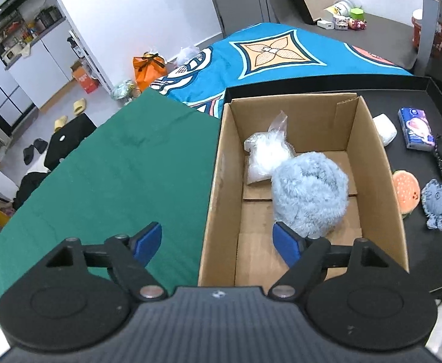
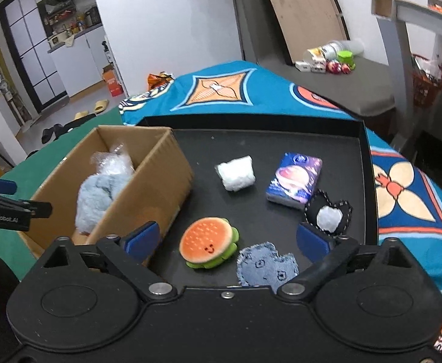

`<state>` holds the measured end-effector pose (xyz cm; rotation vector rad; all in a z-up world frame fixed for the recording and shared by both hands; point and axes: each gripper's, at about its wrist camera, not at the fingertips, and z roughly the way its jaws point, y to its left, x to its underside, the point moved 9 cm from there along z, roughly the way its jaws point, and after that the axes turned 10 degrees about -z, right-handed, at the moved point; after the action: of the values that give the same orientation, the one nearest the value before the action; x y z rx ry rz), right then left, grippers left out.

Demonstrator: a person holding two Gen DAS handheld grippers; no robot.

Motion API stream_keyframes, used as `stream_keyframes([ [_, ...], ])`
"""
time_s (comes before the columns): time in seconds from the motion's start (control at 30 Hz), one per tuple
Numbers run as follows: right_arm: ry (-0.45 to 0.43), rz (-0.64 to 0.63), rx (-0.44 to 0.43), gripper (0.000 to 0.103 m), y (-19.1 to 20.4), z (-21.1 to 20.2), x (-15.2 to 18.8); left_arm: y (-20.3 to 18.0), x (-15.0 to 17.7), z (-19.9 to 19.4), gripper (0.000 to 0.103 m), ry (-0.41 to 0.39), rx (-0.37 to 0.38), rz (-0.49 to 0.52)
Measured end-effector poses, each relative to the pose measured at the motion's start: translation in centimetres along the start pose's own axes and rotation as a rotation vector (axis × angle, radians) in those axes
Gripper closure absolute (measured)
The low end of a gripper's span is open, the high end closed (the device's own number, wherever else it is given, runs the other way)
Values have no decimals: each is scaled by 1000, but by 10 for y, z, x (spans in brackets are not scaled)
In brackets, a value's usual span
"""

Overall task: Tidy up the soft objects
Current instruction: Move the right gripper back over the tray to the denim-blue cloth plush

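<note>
Black tray [image 2: 281, 142]: burger plush [image 2: 209, 246] lies between right gripper [image 2: 228, 242] fingers.

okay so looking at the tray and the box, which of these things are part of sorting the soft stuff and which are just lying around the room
Part of the job:
- cardboard box, holding the fluffy blue ball and bagged white fluff
- burger plush
- denim patch
- white pad
- tissue pack
- black heart cushion
- black tray

Just lying about:
- yellow slippers
- orange bag
- patterned blue blanket

"GenRobot.AI" on left tongs [image 2: 0, 186]
</note>
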<state>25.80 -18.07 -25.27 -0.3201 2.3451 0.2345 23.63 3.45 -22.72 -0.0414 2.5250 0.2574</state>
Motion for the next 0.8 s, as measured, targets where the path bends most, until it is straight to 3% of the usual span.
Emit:
stream_keyframes([
  [0.3, 79, 51, 46, 24, -19, 20, 22, -19, 1, -2, 18, -49, -69, 118],
  [0.8, 222, 96, 46, 33, -29, 45, 49, -26, 4, 5, 18, -31, -117, 158],
])
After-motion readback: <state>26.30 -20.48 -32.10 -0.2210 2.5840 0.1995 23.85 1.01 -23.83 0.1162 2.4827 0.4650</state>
